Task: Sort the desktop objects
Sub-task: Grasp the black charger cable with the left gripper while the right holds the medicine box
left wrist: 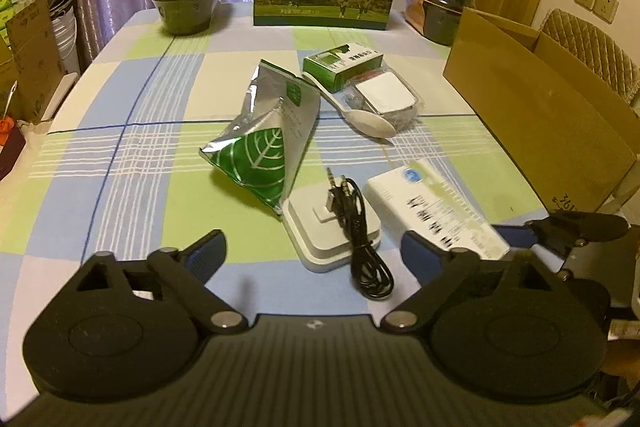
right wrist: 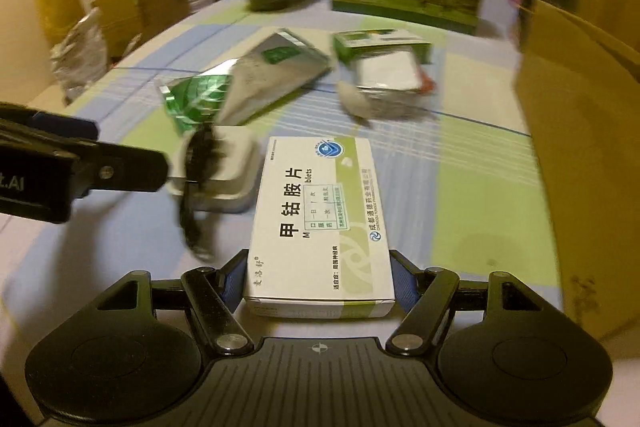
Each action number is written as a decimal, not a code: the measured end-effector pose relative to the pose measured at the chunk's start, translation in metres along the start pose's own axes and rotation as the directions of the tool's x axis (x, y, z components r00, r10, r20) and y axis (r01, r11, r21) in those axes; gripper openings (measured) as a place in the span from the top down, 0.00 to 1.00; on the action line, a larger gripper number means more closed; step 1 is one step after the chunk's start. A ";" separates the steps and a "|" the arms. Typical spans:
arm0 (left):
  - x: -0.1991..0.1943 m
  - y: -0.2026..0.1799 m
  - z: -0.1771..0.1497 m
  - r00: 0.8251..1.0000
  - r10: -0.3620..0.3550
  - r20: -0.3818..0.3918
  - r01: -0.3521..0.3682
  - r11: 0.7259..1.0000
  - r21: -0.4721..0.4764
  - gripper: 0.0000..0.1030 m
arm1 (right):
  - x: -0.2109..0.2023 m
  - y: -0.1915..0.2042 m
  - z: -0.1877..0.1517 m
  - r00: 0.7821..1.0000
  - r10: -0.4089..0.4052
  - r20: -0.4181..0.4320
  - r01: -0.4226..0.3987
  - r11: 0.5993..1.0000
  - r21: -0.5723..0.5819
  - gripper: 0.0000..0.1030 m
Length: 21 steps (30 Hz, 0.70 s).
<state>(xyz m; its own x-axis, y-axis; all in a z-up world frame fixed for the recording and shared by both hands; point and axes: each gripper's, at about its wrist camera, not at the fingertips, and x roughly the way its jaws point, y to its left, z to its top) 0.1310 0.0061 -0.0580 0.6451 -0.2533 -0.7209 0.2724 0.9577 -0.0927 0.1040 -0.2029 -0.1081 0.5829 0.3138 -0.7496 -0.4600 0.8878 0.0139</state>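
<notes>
On the table, your right gripper pinches the near end of the pill box, your left gripper hangs wide open and empty, and the bag, cable and spoon still wait for sorting.

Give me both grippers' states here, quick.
Left gripper: open, holding nothing.
Right gripper: fingers against both sides of the white medicine box, apparently shut on it.
</notes>
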 end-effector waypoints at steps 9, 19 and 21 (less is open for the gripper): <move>0.023 -0.033 -0.003 1.000 0.008 -0.029 -0.006 0.997 0.082 0.54 | -0.008 -0.031 -0.008 0.998 -0.069 0.007 0.068 0.996 0.049 0.34; 0.026 -0.043 -0.014 0.997 0.046 -0.069 -0.037 0.992 0.122 0.81 | -0.012 -0.031 -0.011 0.998 -0.059 0.019 0.058 0.997 0.060 0.34; 0.018 -0.046 -0.017 0.997 0.035 -0.075 -0.024 0.990 0.139 0.81 | -0.015 -0.031 -0.013 0.999 -0.047 0.015 0.046 0.996 0.071 0.34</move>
<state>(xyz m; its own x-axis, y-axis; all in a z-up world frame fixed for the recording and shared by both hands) 0.1182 -0.0406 -0.0786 0.5989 -0.2086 -0.7732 0.3530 0.9354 0.0211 0.1011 -0.2394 -0.1055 0.6138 0.2768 -0.7393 -0.3844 0.9228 0.0263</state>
